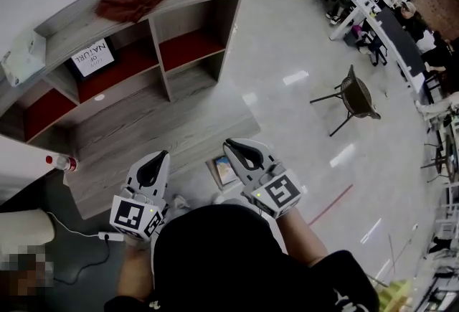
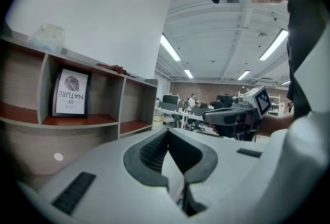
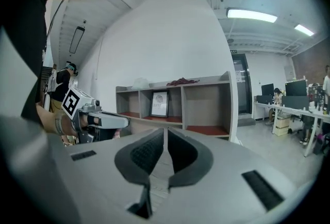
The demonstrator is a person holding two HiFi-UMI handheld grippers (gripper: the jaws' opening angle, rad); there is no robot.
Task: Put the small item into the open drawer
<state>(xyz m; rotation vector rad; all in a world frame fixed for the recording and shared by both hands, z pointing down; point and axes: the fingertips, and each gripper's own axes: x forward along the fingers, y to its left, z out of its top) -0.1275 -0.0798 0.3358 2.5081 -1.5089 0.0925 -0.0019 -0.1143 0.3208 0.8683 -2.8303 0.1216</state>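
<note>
The left gripper [image 1: 159, 158] and right gripper [image 1: 232, 146] are both closed and hold nothing, so I think nothing has started; next, one must open and reach the small item, maybe the flat book [image 1: 224, 171] lying just between them.

All three views toward the shelf [image 1: 129, 117]

Only one thing here is actually readable: the framed sign [image 1: 92, 57] [image 2: 71, 93] in a compartment of the wooden shelf unit [image 1: 161, 74]. It says "OF NATURE" in dark capitals on white, under a fingerprint-style swirl. A smaller line below it looks like "LOVE", but I can't be sure. The cover of the book [image 1: 224, 171] on the floor is too small to read.
</note>
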